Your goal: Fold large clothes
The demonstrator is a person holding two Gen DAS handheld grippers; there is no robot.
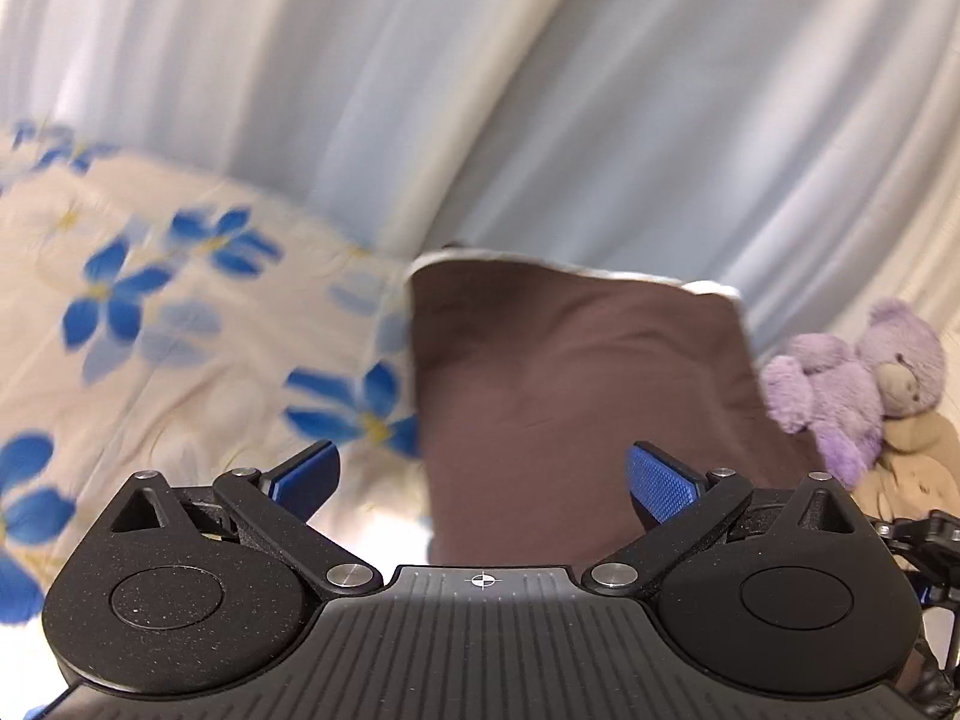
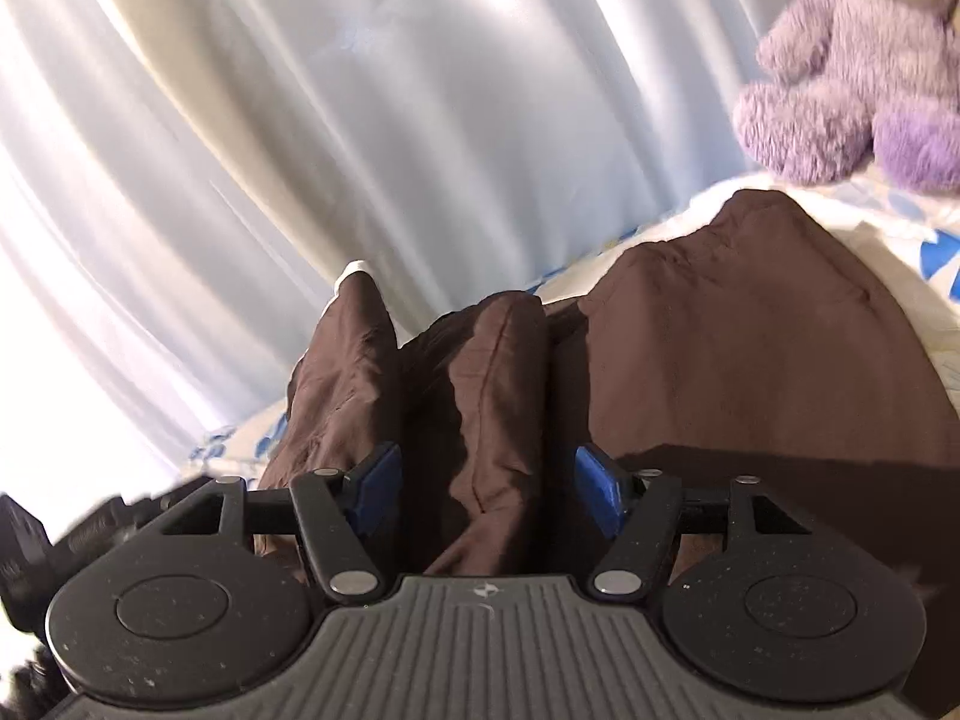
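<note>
A large brown garment [image 1: 576, 372] lies on a bed with a cream sheet printed with blue flowers [image 1: 150, 312]. In the left wrist view its white-edged hem points away from me. My left gripper [image 1: 483, 480] is open, and the brown cloth lies between and beyond its blue pads [image 1: 660, 477] without being pinched. In the right wrist view the garment [image 2: 750, 348] is bunched into folds. My right gripper [image 2: 489, 489] is open, with a raised ridge of the brown cloth [image 2: 486, 408] standing between its blue pads [image 2: 597, 489], which do not press on it.
Pale blue-white curtains [image 1: 540, 90] hang right behind the bed, also in the right wrist view [image 2: 300, 120]. A purple teddy bear [image 1: 852, 372] and a tan plush sit on the bed to the right, the bear also in the right wrist view [image 2: 852, 72].
</note>
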